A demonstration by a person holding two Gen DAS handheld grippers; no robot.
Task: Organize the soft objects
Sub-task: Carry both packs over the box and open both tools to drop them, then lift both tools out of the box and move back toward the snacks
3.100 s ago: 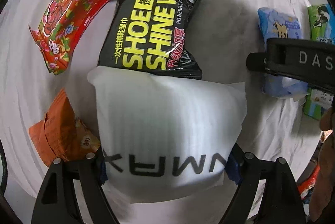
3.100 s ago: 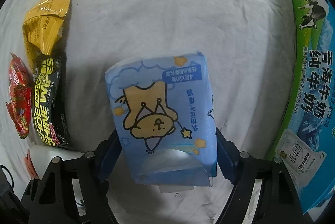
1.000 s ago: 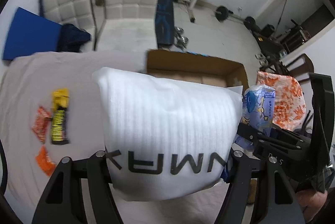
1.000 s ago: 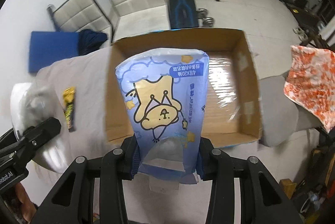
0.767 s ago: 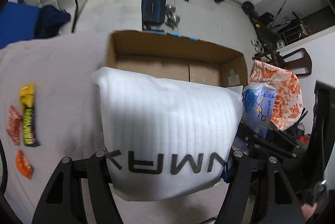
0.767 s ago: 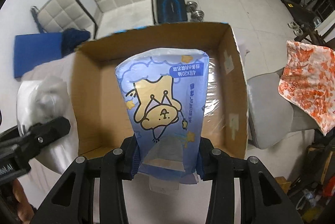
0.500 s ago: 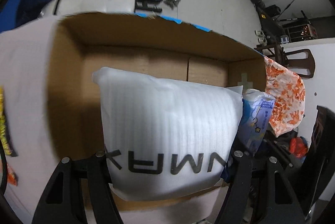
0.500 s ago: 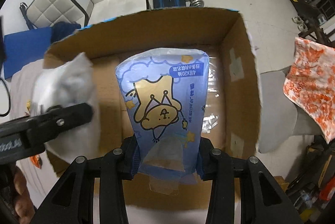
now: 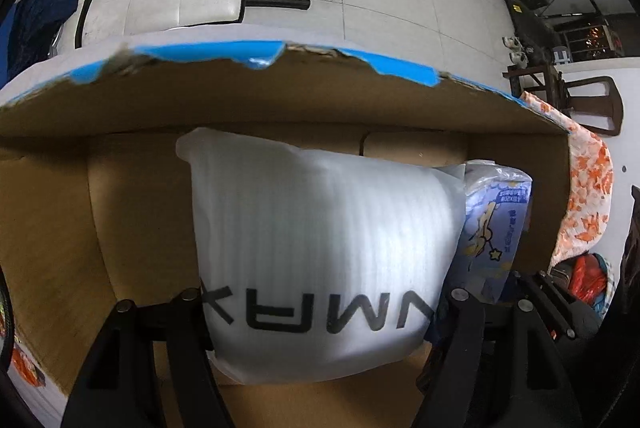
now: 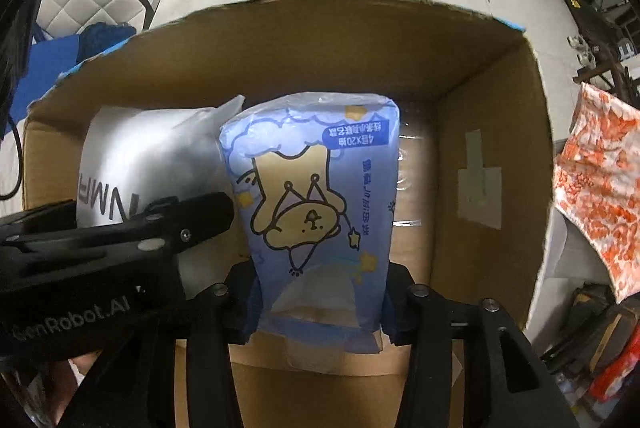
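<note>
Far left in the left wrist view, a sliver of an orange-red snack packet shows on the white cloth outside the cardboard box. At least that one soft item is not yet packed, and there may be more out of view.

Next comes the left gripper, its fingers pinching the lower end of a white foam pouch printed with black letters. The pouch hangs inside the box walls, above the brown floor; whether its far end touches the bottom cannot be told.

Just to its right, touching or nearly so, is the blue tissue pack with a cartoon bear. The right gripper clamps it from both sides near its bottom edge. It too is within the box opening, toward the right wall, where a taped patch shows. The left gripper's black body crosses the lower left of the right wrist view, so the two tools are close together.

As a judgement, this pair is nearly delivered: both packs sit over the box interior, and what remains for them is lowering and letting go. No other item is visible on the bare parts of the box floor. After release, the packets outside would still need collecting. Beyond the box at far right, an orange-patterned cloth hangs over something.
</note>
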